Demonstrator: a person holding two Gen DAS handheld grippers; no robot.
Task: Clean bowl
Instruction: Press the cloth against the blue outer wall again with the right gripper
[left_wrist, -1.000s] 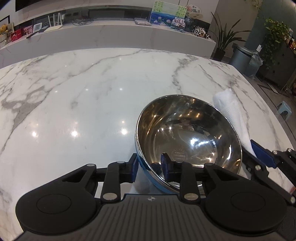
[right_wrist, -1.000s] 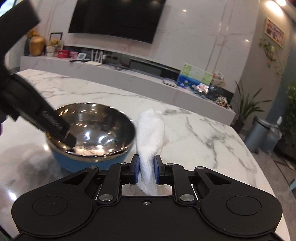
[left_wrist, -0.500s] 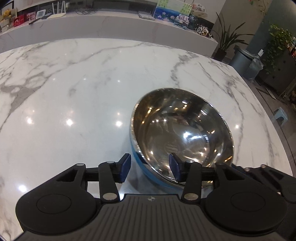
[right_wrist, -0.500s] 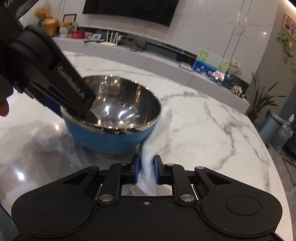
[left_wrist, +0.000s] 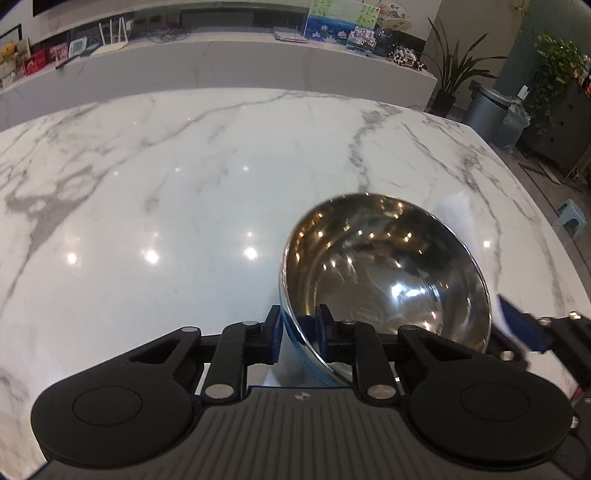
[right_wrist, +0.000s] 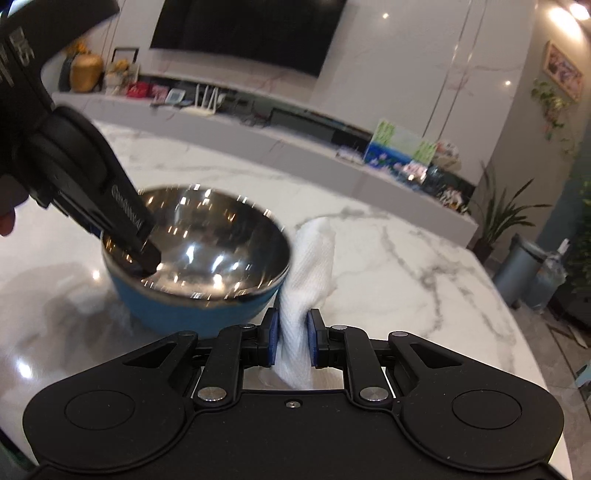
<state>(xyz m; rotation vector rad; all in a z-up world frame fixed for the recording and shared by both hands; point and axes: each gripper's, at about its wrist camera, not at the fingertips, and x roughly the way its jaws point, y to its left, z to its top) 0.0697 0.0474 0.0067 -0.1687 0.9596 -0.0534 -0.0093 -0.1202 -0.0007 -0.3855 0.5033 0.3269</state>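
Observation:
A steel bowl (left_wrist: 388, 280) with a blue outside (right_wrist: 195, 314) is on the white marble table. My left gripper (left_wrist: 297, 334) is shut on the bowl's near rim, one finger inside and one outside. In the right wrist view the left gripper (right_wrist: 144, 254) reaches into the bowl from the left. My right gripper (right_wrist: 291, 339) is shut on a folded white cloth (right_wrist: 306, 269) that stands up just right of the bowl, touching its outer wall. The right gripper (left_wrist: 524, 328) and the cloth's edge (left_wrist: 458, 210) also show in the left wrist view.
The marble table (left_wrist: 166, 206) stretches far and left of the bowl. Its right edge (right_wrist: 517, 325) drops to the floor, where a grey bin (right_wrist: 517, 266) stands. A long white counter (left_wrist: 221, 62) with small items runs behind the table.
The left gripper closed from a wider gap onto the bowl's rim. The bowl shifted right in the left wrist view. The right gripper kept the cloth beside the bowl.

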